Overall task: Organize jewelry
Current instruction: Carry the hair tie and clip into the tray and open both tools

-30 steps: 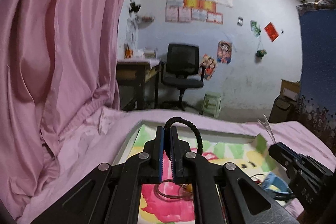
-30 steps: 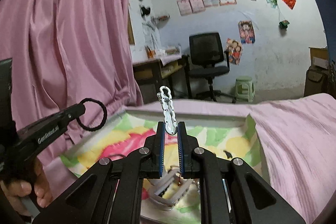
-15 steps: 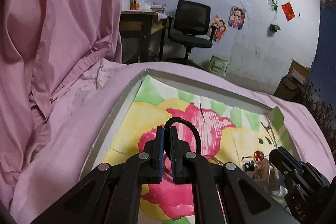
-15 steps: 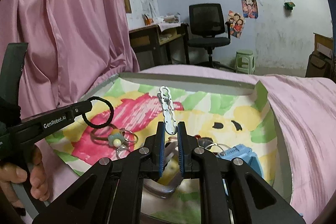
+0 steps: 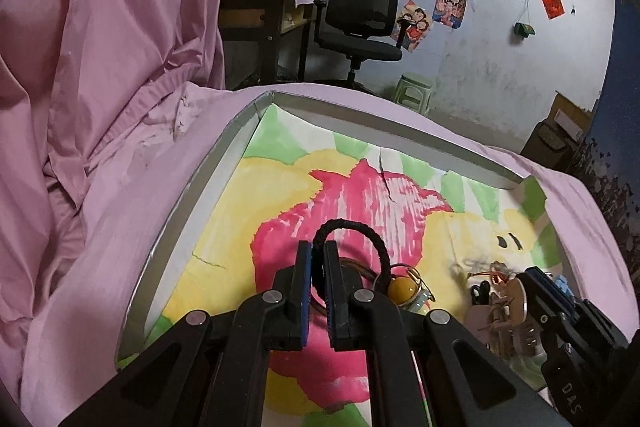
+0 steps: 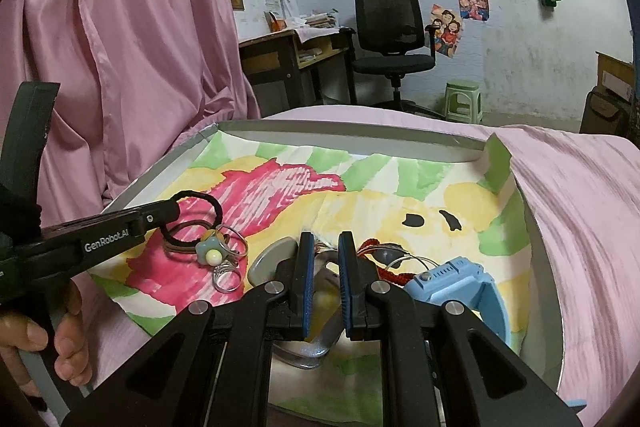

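A shallow grey tray (image 5: 192, 195) lined with flower-painted paper lies on a pink sheet. My left gripper (image 5: 318, 259) is shut on a black braided hair tie (image 5: 360, 231), low over the pink flower; the right wrist view shows that gripper (image 6: 174, 211) and the tie (image 6: 210, 201) too. My right gripper (image 6: 326, 247) hangs low over the tray (image 6: 340, 131), fingers slightly apart and nothing between the tips. A silver hair clip (image 6: 308, 347) lies under it. A blue-flower ring (image 6: 212, 251), brown band (image 6: 180, 247), red cord (image 6: 384, 267) and blue watch (image 6: 460, 283) lie nearby.
Pink curtain (image 5: 100, 47) hangs at the left, close to the tray. A person's hand (image 6: 60, 339) grips the left tool's handle. Beyond the bed stand a desk (image 5: 260, 11), a black office chair (image 5: 360, 23) and a green stool (image 5: 414, 91).
Both grippers have tipped down and sunk toward the tray. The perforated silver clip that stood up between my right fingers is gone from them. The left still holds the hair tie.
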Tool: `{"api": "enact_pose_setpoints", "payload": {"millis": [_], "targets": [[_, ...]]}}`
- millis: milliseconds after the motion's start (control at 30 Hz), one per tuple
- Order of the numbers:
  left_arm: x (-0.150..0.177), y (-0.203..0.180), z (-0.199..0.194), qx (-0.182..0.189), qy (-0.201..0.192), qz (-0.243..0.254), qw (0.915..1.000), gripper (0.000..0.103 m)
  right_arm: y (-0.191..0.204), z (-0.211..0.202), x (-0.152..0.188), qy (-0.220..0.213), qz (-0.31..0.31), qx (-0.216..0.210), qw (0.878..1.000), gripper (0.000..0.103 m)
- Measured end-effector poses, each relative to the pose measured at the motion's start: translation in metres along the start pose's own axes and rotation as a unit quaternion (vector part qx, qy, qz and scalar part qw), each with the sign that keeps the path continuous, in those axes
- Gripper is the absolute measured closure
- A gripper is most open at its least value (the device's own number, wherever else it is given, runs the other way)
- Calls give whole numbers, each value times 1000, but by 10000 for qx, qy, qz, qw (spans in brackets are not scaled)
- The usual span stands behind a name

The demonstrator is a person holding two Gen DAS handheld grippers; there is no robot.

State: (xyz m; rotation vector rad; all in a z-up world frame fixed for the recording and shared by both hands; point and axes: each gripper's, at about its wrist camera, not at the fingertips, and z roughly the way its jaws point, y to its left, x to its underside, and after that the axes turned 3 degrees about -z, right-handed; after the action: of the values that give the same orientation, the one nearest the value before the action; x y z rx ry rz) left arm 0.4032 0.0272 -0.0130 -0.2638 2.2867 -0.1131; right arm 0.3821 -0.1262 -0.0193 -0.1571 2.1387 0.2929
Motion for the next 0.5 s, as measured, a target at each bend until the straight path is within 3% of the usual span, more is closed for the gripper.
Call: {"api": "enact_pose_setpoints", "payload": {"millis": [133, 200, 267, 300, 500], "targets": [[2, 5, -4, 108, 25, -153, 9998, 92, -5, -3, 1, -10, 75, 20, 10000, 91], [3, 8, -7, 162, -23, -219, 9996, 80, -6, -6, 2, -36, 109, 23, 9999, 90], [4, 10, -14, 205, -153, -268, 9993, 54, -7, -10, 3, -95, 121, 52, 9999, 87], [5, 10, -20, 220, -277, -266, 9990, 49, -7, -11, 3, -119, 120, 66, 9998, 83], [8, 7, -40, 250, -612, -135, 9977, 45, -4, -28, 2, -381, 93, 185, 9991, 74]]}}
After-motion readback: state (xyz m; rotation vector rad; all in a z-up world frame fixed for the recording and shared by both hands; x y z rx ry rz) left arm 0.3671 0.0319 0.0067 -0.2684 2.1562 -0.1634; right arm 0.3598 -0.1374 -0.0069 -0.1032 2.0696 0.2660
